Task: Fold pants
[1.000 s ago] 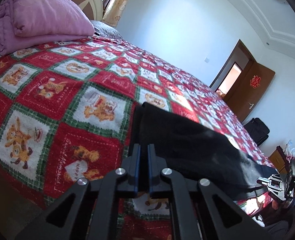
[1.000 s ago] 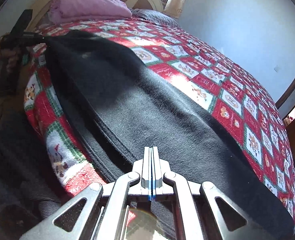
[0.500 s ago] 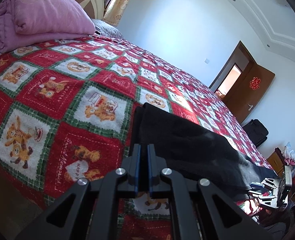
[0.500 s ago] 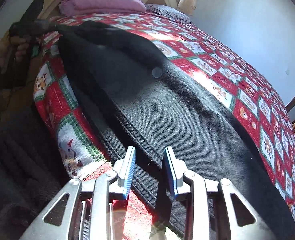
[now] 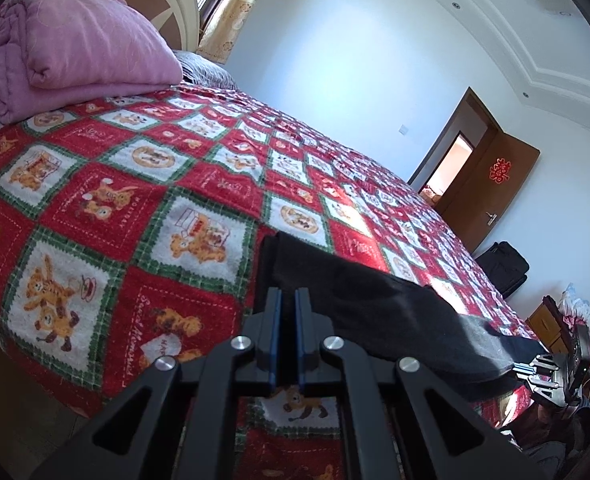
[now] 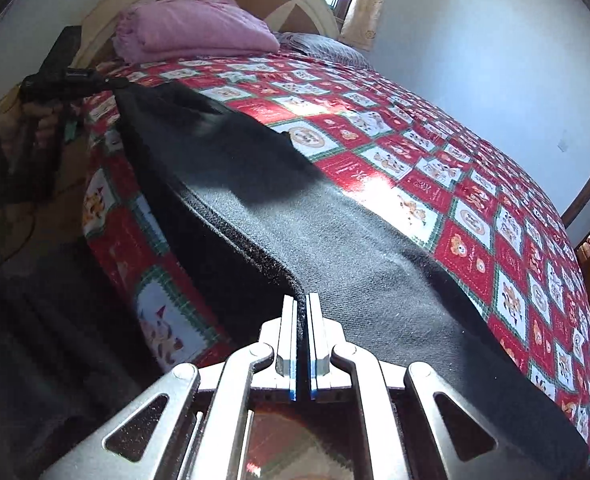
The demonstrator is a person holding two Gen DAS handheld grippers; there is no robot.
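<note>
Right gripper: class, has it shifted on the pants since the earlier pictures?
Yes. The right gripper just reclosed, now pinching the pants at their seamed edge nearer the bedspread's hanging side.

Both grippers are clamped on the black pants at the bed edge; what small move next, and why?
Probably lift both ends together. The left gripper and right gripper each pinch an end of the black pants, which still lie flat along the bed's edge and cannot be folded over from there.

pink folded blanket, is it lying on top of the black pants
No, the pink folded blanket sits up by the headboard, well apart from the black pants, which lie along the near edge of the bed.
</note>
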